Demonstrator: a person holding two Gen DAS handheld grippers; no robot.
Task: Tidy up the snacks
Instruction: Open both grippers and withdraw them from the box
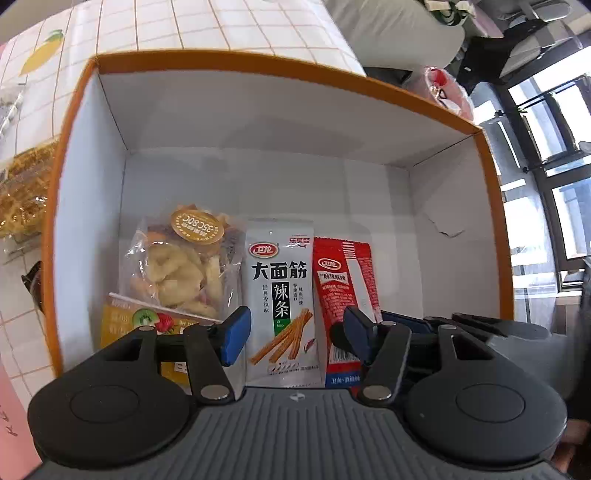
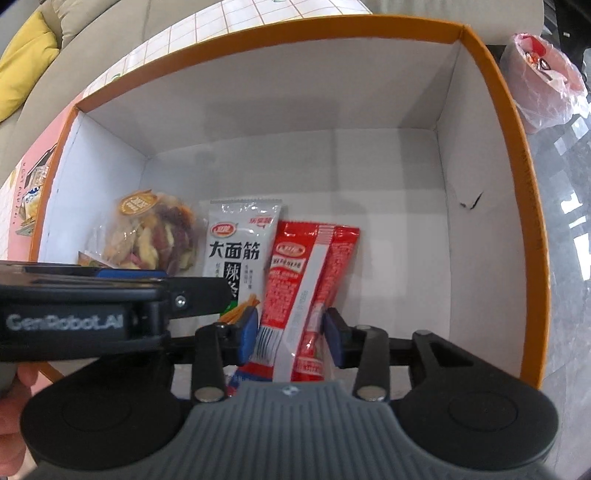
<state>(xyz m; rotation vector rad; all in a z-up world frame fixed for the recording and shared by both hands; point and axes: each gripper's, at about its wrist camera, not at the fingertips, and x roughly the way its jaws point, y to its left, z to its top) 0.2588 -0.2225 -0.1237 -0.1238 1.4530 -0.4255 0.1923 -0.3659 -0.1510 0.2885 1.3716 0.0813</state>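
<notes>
An orange-rimmed box (image 1: 258, 61) (image 2: 295, 26) with white walls holds the snacks in a row along its near side. From the left these are a yellow fruit packet (image 1: 147, 317), a clear bag of dried fruit (image 1: 181, 266) (image 2: 147, 236), a white spicy-strip packet (image 1: 280, 288) (image 2: 236, 247) and a red packet (image 1: 343, 273) (image 2: 310, 280). My left gripper (image 1: 295, 334) stands open over the white packet, with a gap beside its pads. My right gripper (image 2: 291, 334) is open, its blue pads close on either side of the red packet, which lies flat on the box floor.
The far half and right side of the box floor are bare. Outside the box at left lies a bag of golden snacks (image 1: 26, 192) on a tiled tablecloth (image 1: 184, 22). A bin with a pink liner (image 2: 546, 81) stands beyond the box's right corner.
</notes>
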